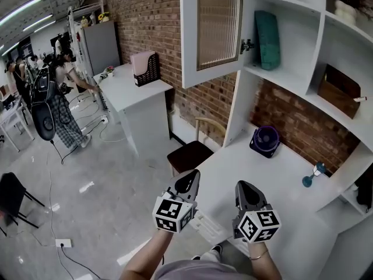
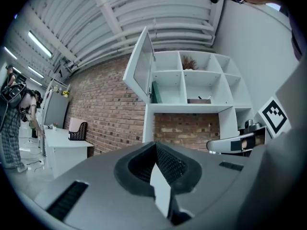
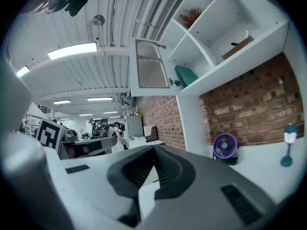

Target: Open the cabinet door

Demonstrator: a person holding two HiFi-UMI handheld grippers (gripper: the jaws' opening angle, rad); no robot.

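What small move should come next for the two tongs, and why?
Probably just let them rest: the cabinet door already stands wide open, and both the left tongs and the right tongs are shut, empty and low, far below it.

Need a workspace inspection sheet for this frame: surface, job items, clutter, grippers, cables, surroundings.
Surface: white desk, mostly bare.
Job's things: cabinet door stands open, swung out to the left; nothing touches it.
Clutter: purple fan and small blue lamp on the desk; teal cushion and brown box in the shelves.
Grippers: left gripper and right gripper both shut, empty, low at the desk's near edge, well below the door.
Cables: floor socket with a cord; loose cords by the second desk.
Surroundings: brick wall, chair, people at back left.
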